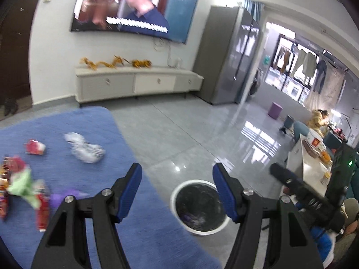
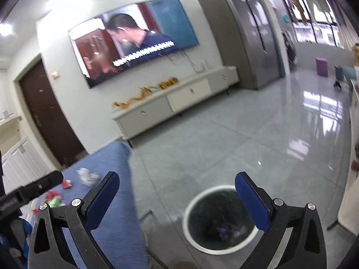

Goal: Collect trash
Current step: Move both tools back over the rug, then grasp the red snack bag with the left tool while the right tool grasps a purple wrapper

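Observation:
A white-rimmed round bin (image 1: 197, 232) with a dark liner stands on the grey floor beside a blue-covered surface (image 1: 89, 121). A purple scrap (image 1: 193, 218) lies in it. On the blue cover lie a crumpled silver-white wrapper (image 1: 85, 148), a red packet (image 1: 34, 146), a green and red bundle (image 1: 20, 183) and a purple piece (image 1: 60, 198). My left gripper (image 1: 177, 170) hangs open above the bin's near edge, with nothing between its fingers. My right gripper (image 2: 177, 177) is wide open and empty over the bin (image 2: 190, 204), where the purple scrap (image 2: 224, 228) shows.
A wall television (image 1: 134, 6) hangs over a low white cabinet (image 1: 139, 83). A tall grey wardrobe (image 1: 224, 56) stands to its right. Farther right are a purple stool (image 1: 275, 110), a seated person (image 1: 318, 121) and a white counter (image 1: 309, 168). Glossy floor lies between.

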Tool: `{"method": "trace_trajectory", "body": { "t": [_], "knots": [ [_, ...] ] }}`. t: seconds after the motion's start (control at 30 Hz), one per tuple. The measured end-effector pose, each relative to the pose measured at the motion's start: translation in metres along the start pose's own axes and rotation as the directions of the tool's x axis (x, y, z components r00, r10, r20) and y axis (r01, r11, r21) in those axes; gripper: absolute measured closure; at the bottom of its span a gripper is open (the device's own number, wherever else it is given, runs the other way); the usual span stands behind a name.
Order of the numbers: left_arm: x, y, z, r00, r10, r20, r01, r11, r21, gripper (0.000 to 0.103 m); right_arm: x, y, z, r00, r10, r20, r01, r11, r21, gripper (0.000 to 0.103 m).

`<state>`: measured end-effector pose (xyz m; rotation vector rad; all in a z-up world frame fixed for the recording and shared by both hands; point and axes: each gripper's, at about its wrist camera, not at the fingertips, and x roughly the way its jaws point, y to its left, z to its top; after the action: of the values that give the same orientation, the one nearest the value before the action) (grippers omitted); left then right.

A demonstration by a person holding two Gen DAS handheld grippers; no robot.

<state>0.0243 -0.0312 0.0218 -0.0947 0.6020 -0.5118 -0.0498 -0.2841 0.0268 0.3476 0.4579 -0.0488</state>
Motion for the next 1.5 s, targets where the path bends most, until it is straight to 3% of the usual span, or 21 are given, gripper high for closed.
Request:
{"method": "trace_trajectory", "body": {
  "t": [0.1,0.3,0.5,0.63,0.87,1.0,1.17,1.33,1.4,1.5],
  "knots": [
    [-0.038,0.027,-0.001,0.996,0.061,0.061,-0.059,0.998,-0.023,0.039,-0.011,0.032,0.004,0.998,0.056,0.010,-0.056,0.997,-0.058,0.000],
    [-0.109,0.102,-0.010,0.965,0.208,0.161,-0.189,0.974,-0.126,0.039,-0.019,0.092,0.003,0.989,0.147,-0.015,-0.148,0.981,-0.126,0.000],
    [-0.142,0.183,-0.039,0.934,0.322,0.153,-0.275,0.924,-0.267,0.038,-0.012,0.146,-0.005,0.980,0.190,-0.051,-0.197,0.955,-0.223,0.000],
    [-0.153,0.234,-0.064,0.916,0.379,0.129,-0.314,0.880,-0.356,0.032,0.008,0.174,-0.011,0.974,0.205,-0.100,-0.224,0.940,-0.256,0.000],
    [-0.133,0.297,-0.082,0.897,0.439,0.041,-0.370,0.801,-0.471,0.032,0.068,0.214,-0.039,0.945,0.230,-0.234,-0.291,0.915,-0.277,0.000],
    [-0.100,0.321,-0.089,0.897,0.441,-0.026,-0.392,0.767,-0.508,0.032,0.121,0.227,-0.063,0.914,0.219,-0.341,-0.311,0.918,-0.245,0.008],
    [-0.075,0.331,-0.090,0.897,0.437,-0.058,-0.405,0.765,-0.500,0.032,0.165,0.237,-0.086,0.878,0.210,-0.431,-0.327,0.919,-0.219,0.013],
    [-0.056,0.340,-0.096,0.910,0.403,-0.100,-0.396,0.771,-0.499,0.034,0.194,0.242,-0.098,0.853,0.212,-0.476,-0.337,0.922,-0.193,0.020],
    [-0.053,0.340,-0.101,0.916,0.384,-0.115,-0.388,0.776,-0.497,0.046,0.205,0.242,-0.103,0.843,0.209,-0.496,-0.332,0.927,-0.175,0.023],
    [-0.053,0.338,-0.106,0.919,0.378,-0.114,-0.383,0.782,-0.491,0.053,0.215,0.239,-0.111,0.827,0.208,-0.523,-0.327,0.933,-0.147,0.035]
  ]
}}
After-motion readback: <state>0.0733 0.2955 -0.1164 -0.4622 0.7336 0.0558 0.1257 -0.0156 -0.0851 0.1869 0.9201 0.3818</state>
